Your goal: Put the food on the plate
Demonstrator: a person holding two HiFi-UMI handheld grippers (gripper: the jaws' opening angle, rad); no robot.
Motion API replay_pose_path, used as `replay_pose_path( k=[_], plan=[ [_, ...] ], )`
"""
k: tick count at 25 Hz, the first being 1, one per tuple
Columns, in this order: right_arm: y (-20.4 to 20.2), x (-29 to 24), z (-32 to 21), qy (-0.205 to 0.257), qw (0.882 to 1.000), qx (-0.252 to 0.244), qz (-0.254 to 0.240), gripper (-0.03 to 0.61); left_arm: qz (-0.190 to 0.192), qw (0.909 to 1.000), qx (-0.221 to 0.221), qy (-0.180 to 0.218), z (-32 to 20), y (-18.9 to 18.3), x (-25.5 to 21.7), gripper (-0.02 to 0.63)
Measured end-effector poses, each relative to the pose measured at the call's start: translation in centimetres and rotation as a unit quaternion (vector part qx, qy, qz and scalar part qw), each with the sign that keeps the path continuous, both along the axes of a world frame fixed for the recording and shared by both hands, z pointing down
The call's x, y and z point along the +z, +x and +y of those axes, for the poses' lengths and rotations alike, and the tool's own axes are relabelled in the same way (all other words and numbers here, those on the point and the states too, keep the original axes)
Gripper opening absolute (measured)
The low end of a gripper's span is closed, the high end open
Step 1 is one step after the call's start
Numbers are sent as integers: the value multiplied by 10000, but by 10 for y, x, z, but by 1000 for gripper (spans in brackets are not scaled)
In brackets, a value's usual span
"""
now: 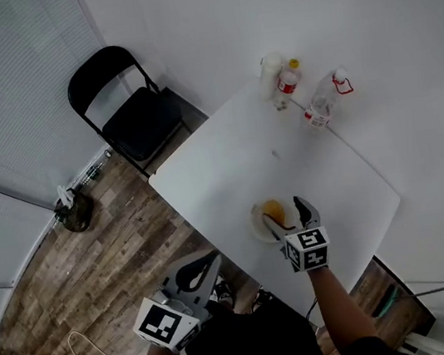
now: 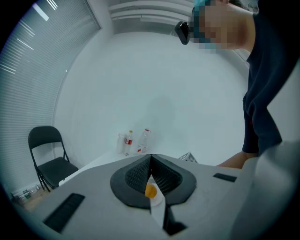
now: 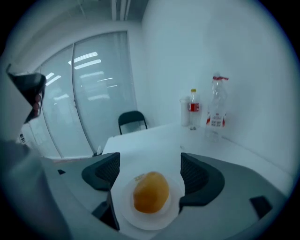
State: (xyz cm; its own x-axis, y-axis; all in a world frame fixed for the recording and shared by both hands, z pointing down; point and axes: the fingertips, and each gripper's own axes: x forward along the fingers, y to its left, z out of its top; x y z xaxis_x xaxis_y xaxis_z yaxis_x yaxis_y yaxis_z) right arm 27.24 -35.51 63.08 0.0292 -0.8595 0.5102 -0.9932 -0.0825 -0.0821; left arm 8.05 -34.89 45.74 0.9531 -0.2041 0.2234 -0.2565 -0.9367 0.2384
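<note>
- Right gripper [image 3: 149,168]: the jaws are spread wide, one on each side of the round white plate [image 3: 140,224]. Neither ribbed pad touches the food. This stance fits a release, or a pause just after one, since nothing is clamped.
- Left gripper [image 1: 207,266]: the jaws are pressed together with nothing between them. It is held low, off the near edge of the white rectangular table [image 1: 229,171] and over the wood-plank floor. Judged idle and parked clear of the work area.
- Task item: the orange-yellow, egg-shaped piece of food [image 3: 151,191] lies near the middle of the plate, and the plate rests on the table near its front edge. The food sits inside the rim, with bare white plate visible all round.
- Appearance: the skin is smooth, slightly glossy and evenly coloured. A small pale mark shows at the upper left. The exact kind of food cannot be determined.
- Task status (judgement): placement appears complete. Only withdrawal of the right gripper is outstanding.
- Clearances: two clear plastic bottles [image 1: 323,101] stand at the far table edge, well apart from the plate.
</note>
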Motion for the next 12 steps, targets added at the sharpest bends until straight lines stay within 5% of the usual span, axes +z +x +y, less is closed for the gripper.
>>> replay_pose_path(
  k=[4, 10, 12],
  plan=[
    [1, -84, 25, 973, 9952, 85, 61, 388, 155, 9997, 125, 120, 10, 10, -21, 20],
    [0, -152, 80, 1723, 9844, 361, -7, 371, 288, 9982, 387, 345, 27, 26, -44, 20],
    [1, -174, 94, 1985, 9782, 598, 154, 238, 335, 9975, 467, 401, 32, 30, -49, 20]
  ],
)
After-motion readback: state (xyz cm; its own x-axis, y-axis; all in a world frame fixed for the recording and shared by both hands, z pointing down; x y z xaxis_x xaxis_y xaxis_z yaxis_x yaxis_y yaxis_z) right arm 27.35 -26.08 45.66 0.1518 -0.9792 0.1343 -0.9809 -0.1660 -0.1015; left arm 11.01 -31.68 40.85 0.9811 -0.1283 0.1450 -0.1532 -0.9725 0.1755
